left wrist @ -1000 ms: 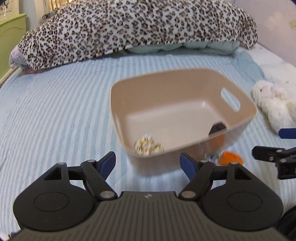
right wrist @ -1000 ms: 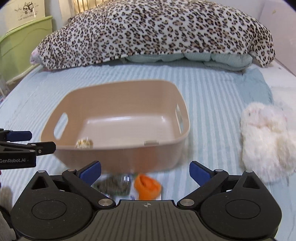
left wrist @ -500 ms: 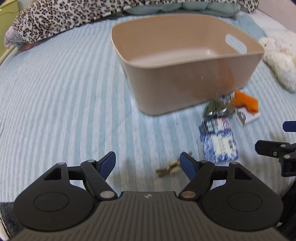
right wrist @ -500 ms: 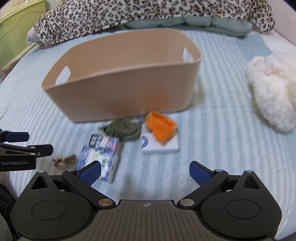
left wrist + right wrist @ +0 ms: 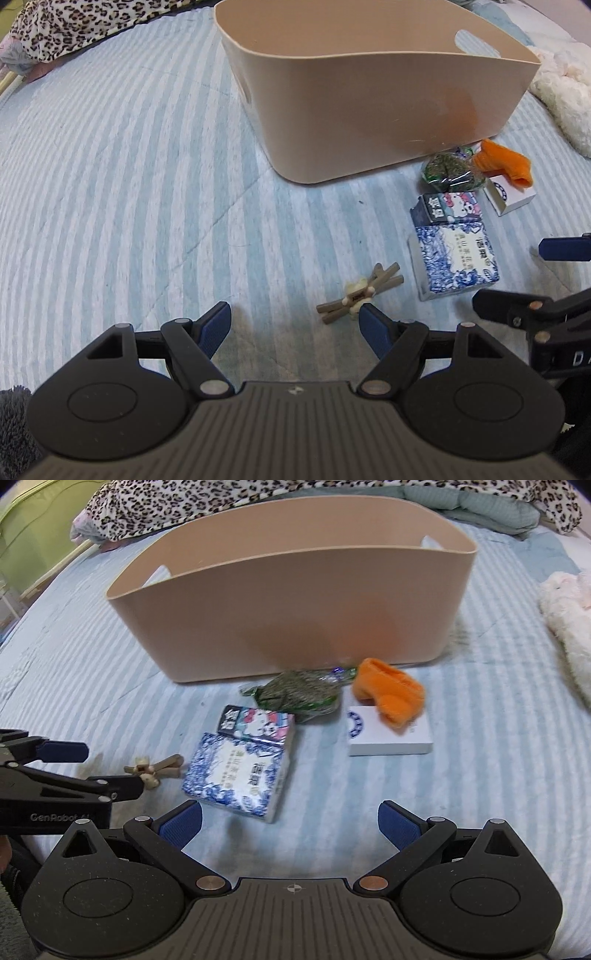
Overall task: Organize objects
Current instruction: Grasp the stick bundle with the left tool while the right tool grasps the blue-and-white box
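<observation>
A beige bin (image 5: 369,92) (image 5: 295,602) stands on the striped bed. In front of it lie a small stick toy (image 5: 356,293) (image 5: 155,768), a blue-and-white tissue pack (image 5: 456,260) (image 5: 236,775), a Hello Kitty pack (image 5: 448,208) (image 5: 258,725), a green bag (image 5: 448,171) (image 5: 295,694), an orange knit piece (image 5: 506,164) (image 5: 388,694) and a white box (image 5: 511,194) (image 5: 388,734). My left gripper (image 5: 295,325) is open and empty, low over the bed, the stick toy just beyond its right finger. My right gripper (image 5: 290,821) is open and empty, just short of the tissue pack.
A leopard-print blanket (image 5: 258,498) lies behind the bin. A white plush (image 5: 561,88) (image 5: 569,627) lies to the right. A green cabinet (image 5: 33,531) stands at the far left. The striped bedcover (image 5: 129,184) stretches left of the bin.
Both grippers have dropped lower and tilted down toward the bed, so the bin's inside is hidden and the objects in front of it show. Both stay open.
</observation>
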A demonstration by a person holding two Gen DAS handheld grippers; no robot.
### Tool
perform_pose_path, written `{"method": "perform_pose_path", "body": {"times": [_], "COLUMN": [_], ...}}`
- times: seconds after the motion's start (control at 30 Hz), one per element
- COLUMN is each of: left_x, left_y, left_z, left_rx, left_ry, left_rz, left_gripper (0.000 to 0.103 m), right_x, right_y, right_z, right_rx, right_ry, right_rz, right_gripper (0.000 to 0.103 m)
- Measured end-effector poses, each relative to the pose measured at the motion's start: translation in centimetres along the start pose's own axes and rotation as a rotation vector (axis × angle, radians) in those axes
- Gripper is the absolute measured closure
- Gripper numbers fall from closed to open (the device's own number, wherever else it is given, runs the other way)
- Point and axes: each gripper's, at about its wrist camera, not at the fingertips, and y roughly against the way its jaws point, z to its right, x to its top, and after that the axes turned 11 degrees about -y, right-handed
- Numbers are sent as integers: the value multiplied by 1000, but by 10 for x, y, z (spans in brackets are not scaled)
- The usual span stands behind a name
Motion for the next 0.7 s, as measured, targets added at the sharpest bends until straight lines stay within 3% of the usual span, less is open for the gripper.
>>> {"method": "perform_pose_path", "body": {"times": [0.3,0.7], "left_x": [1,5], "left_y": [-7,-16], "left_z": [-7,-20], "left_rx": [-17,-78], "left_ry": [19,66], "left_rz": [2,16], "left_gripper": [26,24], "right_x": [6,12], "right_y": [-12,-32], "right_z": [-18,-19], "right_rx": [50,54], "right_ry": [8,-60], "right_rz": [-12,-31], "right_gripper": [0,0]}}
